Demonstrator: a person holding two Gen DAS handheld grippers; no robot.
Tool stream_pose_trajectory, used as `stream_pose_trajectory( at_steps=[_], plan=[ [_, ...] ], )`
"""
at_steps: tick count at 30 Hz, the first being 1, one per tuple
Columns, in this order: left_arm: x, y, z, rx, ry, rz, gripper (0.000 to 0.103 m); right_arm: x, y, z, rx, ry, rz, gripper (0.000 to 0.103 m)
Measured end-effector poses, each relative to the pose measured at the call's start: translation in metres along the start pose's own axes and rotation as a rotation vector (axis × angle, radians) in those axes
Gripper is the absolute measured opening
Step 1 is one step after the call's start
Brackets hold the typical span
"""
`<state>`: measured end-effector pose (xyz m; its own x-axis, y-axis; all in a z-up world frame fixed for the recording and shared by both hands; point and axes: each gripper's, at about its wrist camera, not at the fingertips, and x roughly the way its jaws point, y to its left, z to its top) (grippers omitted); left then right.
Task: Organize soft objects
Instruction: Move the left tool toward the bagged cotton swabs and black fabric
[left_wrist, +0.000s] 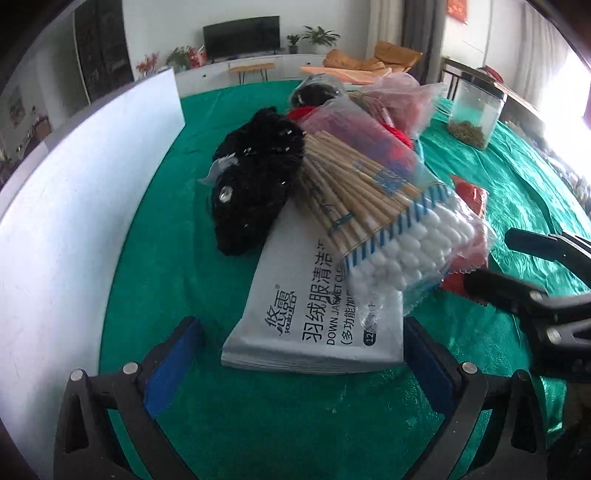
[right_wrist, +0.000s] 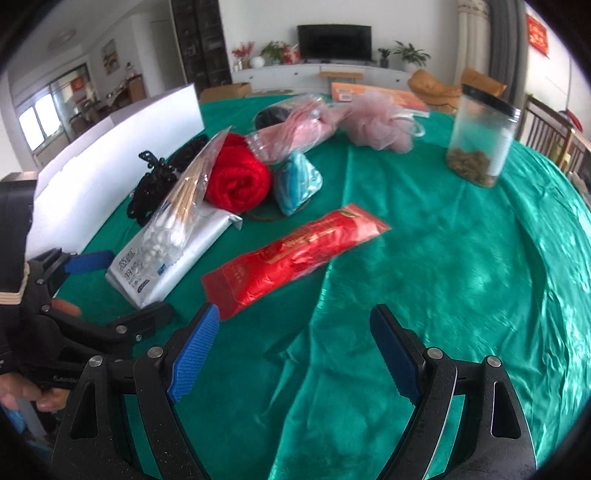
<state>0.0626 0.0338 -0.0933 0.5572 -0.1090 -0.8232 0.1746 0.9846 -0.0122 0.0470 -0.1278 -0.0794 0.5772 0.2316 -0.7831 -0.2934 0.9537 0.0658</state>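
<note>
The left gripper (left_wrist: 301, 354) is spread wide, its fingers flanking the near end of the white wipes pack (left_wrist: 314, 314) without gripping it. A swab bag (left_wrist: 376, 206) lies on the pack, beside black lace (left_wrist: 255, 181). The right gripper (right_wrist: 295, 354) is also spread, holding nothing, above the green cloth (right_wrist: 461, 277) just short of the red packet (right_wrist: 291, 254). Red yarn (right_wrist: 236, 181) sits behind the pack; a jar (right_wrist: 480, 136) stands well apart.
</note>
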Motion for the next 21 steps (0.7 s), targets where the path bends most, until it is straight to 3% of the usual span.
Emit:
stream_pose_trajectory(
  at_steps=[2, 5, 8, 11, 16, 21],
  plan=[
    [0.001, -0.001, 0.000, 0.007, -0.005, -0.001, 0.103, 0.008, -0.009, 0.013, 0.028, 0.008, -0.071, 0.086],
    [0.003, 0.000, 0.002, 0.000, -0.003, 0.005, 0.103, 0.000, -0.051, 0.022, 0.189, -0.035, -0.228, 0.086],
    [0.011, -0.006, 0.014, -0.013, -0.002, 0.009, 0.103, -0.026, -0.093, 0.008, 0.316, -0.076, -0.319, 0.086],
    [0.028, -0.028, 0.037, 0.024, -0.008, -0.009, 0.103, -0.045, -0.108, -0.017, 0.332, -0.094, -0.380, 0.086],
    [0.052, -0.051, 0.070, 0.014, -0.009, -0.008, 0.103, -0.048, -0.117, -0.028, 0.380, -0.048, -0.394, 0.086],
    [0.053, -0.054, 0.076, -0.001, -0.010, -0.002, 0.103, -0.030, -0.120, -0.026, 0.360, 0.004, -0.402, 0.086]
  ],
)
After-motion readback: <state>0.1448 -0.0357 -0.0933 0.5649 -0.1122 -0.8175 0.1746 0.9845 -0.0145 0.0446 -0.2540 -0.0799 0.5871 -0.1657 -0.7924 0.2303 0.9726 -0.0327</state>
